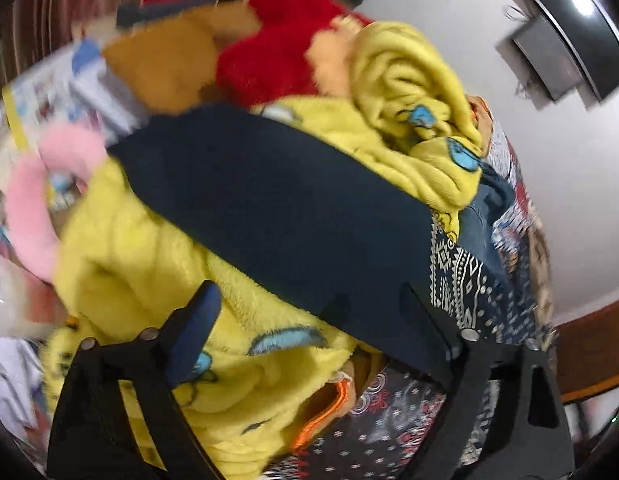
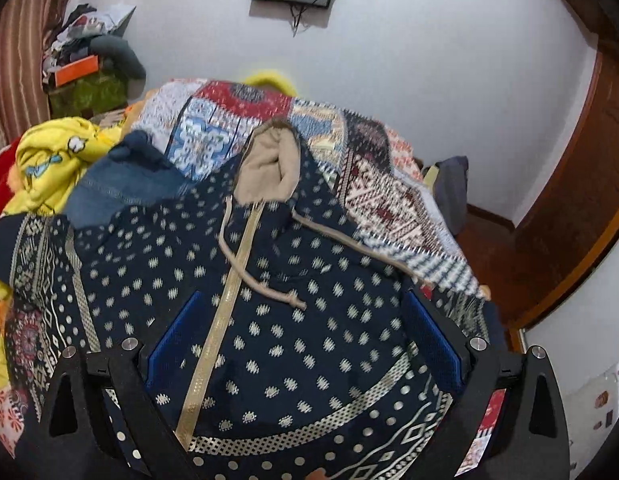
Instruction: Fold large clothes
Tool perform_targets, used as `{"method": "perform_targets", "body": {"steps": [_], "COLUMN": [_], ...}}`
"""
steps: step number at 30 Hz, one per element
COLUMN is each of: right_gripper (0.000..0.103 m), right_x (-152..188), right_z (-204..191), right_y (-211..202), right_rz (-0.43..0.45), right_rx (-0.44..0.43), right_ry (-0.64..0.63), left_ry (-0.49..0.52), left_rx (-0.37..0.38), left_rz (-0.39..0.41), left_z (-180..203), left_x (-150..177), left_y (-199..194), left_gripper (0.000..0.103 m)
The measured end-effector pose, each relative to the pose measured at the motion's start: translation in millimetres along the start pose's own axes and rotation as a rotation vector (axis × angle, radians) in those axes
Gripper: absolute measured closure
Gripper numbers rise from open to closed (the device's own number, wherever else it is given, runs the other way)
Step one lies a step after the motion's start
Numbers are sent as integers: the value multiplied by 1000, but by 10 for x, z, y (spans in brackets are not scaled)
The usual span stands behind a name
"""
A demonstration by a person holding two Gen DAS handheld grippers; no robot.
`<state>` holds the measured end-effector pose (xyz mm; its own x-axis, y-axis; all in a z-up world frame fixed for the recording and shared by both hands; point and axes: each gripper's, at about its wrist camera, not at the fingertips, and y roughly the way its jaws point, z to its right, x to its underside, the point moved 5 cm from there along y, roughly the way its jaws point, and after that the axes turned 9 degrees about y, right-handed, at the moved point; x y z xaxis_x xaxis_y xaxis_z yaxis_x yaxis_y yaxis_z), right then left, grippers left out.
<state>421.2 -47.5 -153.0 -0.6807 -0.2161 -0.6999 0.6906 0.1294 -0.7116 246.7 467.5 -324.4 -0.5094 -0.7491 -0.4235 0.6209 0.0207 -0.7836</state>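
Hooded patterned garment (image 2: 269, 300) on the bed: soft, limp, likely bulky; take hems or shoulders. Right claw (image 2: 305, 344) and left claw (image 1: 309, 320) gape, empty.

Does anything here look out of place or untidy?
Yes. The navy patterned hoodie is not spread alone: blue jeans and a crumpled yellow fleece lie bunched at its left edge, crowding it.

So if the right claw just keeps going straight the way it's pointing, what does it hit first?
Most likely the navy patterned hoodie, which fills the gap between the open right claw fingers, around its beige drawstring and zipper. Depth is hard to judge.
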Motion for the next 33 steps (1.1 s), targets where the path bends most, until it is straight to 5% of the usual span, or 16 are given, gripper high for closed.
{"method": "perform_targets", "body": {"steps": [3,7,18,21,25,28,33], "right_gripper": [6,6,6,6,6,6,6], "right_x": [94,145,208,234,278,295,292], "right_z": [3,19,175,219,254,290,391], "right_y": [100,127,16,26,19,3,-85], "right_rz": [-29,-43,-31,-44,-58,-67,-74], "right_rx": [7,9,28,30,26,27,5], "right_ry": [-9,-9,3,27,45,49,75], "left_ry": [-68,-130,-96,-82,11,164,368], "left_rx": [51,62,-63,-111,-201,-306,-271], "left_rz": [-22,-40,-30,-54,-12,37,195], "left_z": [-105,-232,-401,-444,-276,48,891], "left_x": [-15,-80,-369,-419,-504,-574,-667], "left_y": [126,277,230,347,284,124,-383], "left_gripper": [16,32,38,66,94,99,99]}}
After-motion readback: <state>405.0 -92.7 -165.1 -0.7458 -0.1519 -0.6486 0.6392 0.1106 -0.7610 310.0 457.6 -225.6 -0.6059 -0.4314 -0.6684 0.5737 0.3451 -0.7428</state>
